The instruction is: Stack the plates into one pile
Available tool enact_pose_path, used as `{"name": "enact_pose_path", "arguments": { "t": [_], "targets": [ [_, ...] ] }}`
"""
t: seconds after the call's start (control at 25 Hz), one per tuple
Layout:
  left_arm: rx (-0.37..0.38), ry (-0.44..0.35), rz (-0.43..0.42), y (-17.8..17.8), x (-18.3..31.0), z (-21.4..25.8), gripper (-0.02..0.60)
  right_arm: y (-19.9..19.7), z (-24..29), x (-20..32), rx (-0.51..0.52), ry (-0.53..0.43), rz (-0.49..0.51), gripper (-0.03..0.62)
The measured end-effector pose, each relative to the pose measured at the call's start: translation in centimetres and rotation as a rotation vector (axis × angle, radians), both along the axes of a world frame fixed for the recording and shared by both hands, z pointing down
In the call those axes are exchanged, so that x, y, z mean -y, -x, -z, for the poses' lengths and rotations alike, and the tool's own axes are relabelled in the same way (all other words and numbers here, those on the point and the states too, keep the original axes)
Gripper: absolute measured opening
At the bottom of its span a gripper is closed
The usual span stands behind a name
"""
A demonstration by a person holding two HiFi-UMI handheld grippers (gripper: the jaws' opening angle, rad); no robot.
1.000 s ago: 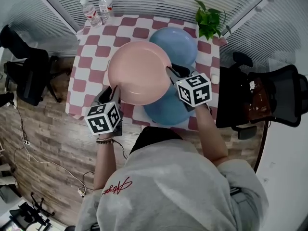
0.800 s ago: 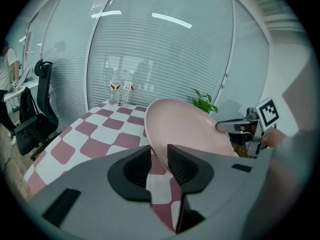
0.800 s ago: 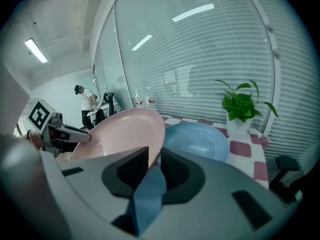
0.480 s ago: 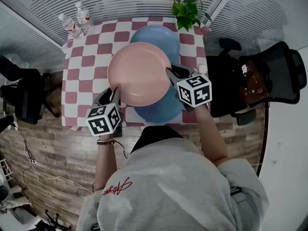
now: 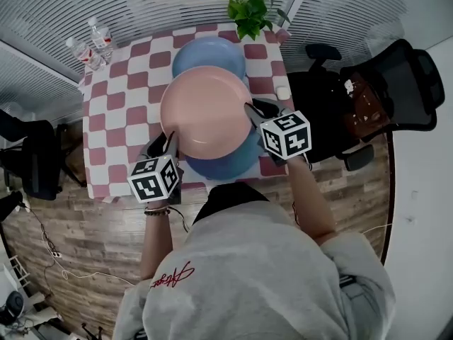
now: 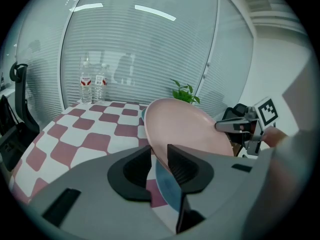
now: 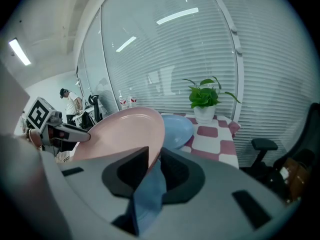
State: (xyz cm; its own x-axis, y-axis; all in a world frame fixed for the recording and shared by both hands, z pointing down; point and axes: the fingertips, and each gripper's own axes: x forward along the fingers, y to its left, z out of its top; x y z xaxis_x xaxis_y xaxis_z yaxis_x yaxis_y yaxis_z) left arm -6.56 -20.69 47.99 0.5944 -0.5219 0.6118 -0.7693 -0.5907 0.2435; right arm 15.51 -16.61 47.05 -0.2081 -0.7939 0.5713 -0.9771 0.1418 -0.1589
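A large pink plate (image 5: pixel 207 110) is held up over the checkered table (image 5: pixel 120 112) between both grippers. My left gripper (image 5: pixel 172 142) is shut on its near-left rim, and my right gripper (image 5: pixel 251 112) is shut on its right rim. In the left gripper view the pink plate (image 6: pixel 185 126) sits tilted between my left gripper's (image 6: pixel 159 159) pads, with a blue plate (image 6: pixel 167 186) below. One blue plate (image 5: pixel 226 163) lies under the pink one near the table's front edge, another blue plate (image 5: pixel 209 52) farther back. The right gripper view shows the pink plate (image 7: pixel 125 131) clamped in my right gripper (image 7: pixel 152 166).
Two water bottles (image 5: pixel 92 41) stand at the table's far left corner, a potted plant (image 5: pixel 248 9) at the far right corner. A small white object (image 5: pixel 283 92) lies by the right edge. Black office chairs (image 5: pixel 382 83) stand to the right, another chair (image 5: pixel 35 161) to the left.
The pink plate, still held by both grippers, has shifted right relative to the table and now lies more squarely over the two blue plates. Both grips are unchanged.
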Motion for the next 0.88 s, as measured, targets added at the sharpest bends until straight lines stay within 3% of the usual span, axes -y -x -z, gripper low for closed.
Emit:
{"name": "enact_pose_path", "arguments": {
  "t": [0.88],
  "targets": [
    [0.033,0.062,-0.082,-2.0,-2.3,-2.6,0.112,-1.7,-2.4,-3.8,0.014,0.059,-0.064,0.084]
  ]
}}
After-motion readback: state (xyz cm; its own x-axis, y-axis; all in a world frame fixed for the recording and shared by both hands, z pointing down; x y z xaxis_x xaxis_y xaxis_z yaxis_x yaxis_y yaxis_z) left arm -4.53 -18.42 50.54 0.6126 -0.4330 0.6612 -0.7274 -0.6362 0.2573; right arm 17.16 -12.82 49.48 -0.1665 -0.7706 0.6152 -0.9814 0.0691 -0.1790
